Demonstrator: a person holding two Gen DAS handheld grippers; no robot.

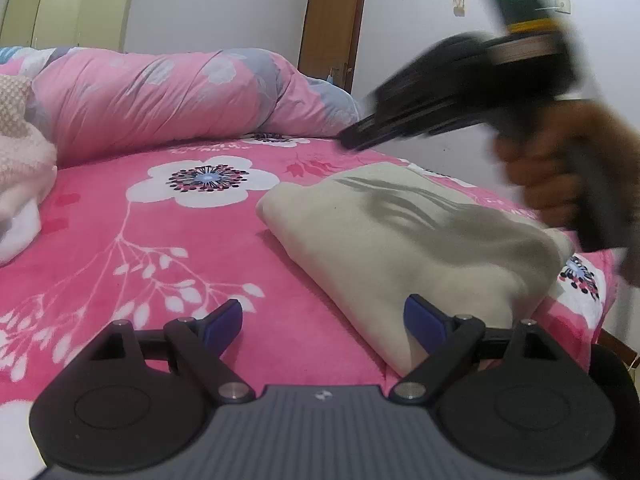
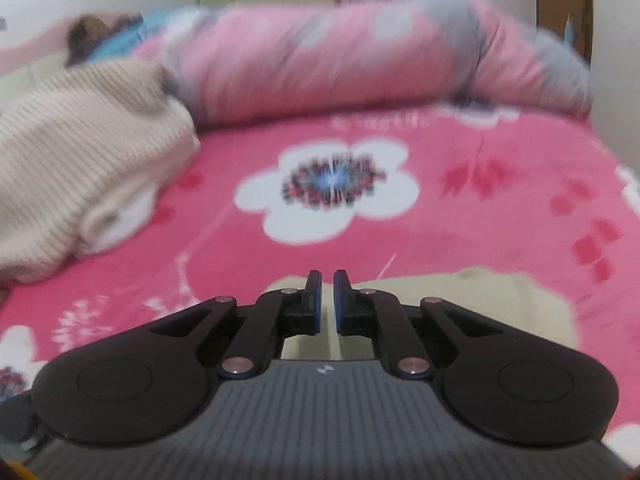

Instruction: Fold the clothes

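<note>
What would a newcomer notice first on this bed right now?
The bright pink floral bedspread fills both views. A folded cream garment lies on it near the front, with the right gripper hovering above, fingers shut. A rolled pink quilt lies behind.

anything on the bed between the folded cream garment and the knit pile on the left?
Nothing. In the left wrist view, only bare pink floral bedspread separates the folded cream garment from the knit pile; the right wrist view agrees.

You're in a home bedroom: a bed (image 1: 160, 240) in pink floral sheets, rolled duvet (image 1: 168, 100) at twelve o'clock, wardrobe (image 1: 68, 4) at ten, wooden door (image 1: 336, 20) at one.
</note>
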